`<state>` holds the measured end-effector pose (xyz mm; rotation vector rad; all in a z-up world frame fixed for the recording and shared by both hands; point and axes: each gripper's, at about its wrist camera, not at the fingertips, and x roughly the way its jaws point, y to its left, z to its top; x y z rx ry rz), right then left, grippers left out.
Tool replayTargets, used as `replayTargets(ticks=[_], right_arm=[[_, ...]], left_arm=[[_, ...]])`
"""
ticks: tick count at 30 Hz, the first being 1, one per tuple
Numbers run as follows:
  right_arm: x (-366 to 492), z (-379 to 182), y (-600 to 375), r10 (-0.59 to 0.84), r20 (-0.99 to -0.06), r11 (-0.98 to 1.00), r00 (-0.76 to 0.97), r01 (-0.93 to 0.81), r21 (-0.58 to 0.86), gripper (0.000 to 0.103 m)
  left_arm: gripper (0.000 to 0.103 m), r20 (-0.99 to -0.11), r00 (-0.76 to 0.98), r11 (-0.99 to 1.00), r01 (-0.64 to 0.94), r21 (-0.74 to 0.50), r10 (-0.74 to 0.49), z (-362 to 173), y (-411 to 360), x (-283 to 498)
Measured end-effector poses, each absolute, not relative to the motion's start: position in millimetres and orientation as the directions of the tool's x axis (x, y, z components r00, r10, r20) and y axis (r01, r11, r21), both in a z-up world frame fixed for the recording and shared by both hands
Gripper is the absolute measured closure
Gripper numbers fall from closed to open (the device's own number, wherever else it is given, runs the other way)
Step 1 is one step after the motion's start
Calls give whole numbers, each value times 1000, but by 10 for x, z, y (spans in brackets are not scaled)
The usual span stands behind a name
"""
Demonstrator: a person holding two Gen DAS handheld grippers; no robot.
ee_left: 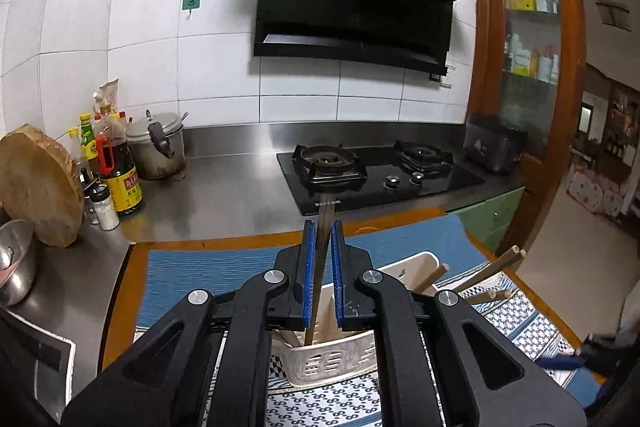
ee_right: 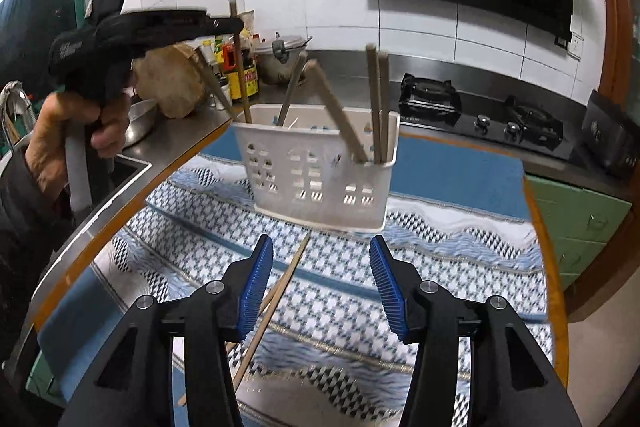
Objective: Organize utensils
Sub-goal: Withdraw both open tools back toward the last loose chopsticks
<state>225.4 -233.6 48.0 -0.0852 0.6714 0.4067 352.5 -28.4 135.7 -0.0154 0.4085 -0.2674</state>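
A white perforated utensil basket (ee_right: 320,179) stands on a patterned blue-and-white cloth (ee_right: 440,267) and holds several brown chopsticks (ee_right: 376,107). My left gripper (ee_left: 322,227) is shut on one chopstick (ee_left: 320,267) whose lower end sits inside the basket (ee_left: 332,363); in the right wrist view that gripper (ee_right: 236,23) hovers over the basket's left end. My right gripper (ee_right: 321,247) is open and empty just above the cloth in front of the basket. Loose chopsticks (ee_right: 276,299) lie on the cloth by its left finger.
A steel counter (ee_left: 224,195) carries a gas hob (ee_left: 376,171), sauce bottles (ee_left: 120,171), a pressure cooker (ee_left: 158,143), a round wooden board (ee_left: 36,187) and a steel bowl (ee_left: 16,263). A sink (ee_right: 124,167) lies left of the cloth. Green drawers (ee_right: 580,227) are at right.
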Motion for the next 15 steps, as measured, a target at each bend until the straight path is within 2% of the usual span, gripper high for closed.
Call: replayTargets(ticks=[8,13,15], right_arm=[[1951,143,-2287,353,-667,918,656,-381,111,54],[1775,-119,-2231,364,-702,916,613,-371,152,54],[1704,-243,-2168,369,-718,914,590,-371,165,60]], left_arm=[[92,-372,890,964,255,-75,-264,1453,-231,3247],[78,-364,895,966,246,-84,-260,1406,-86,2863],[77,-375,891,966,240,-93,-257,1349,-31,2740]])
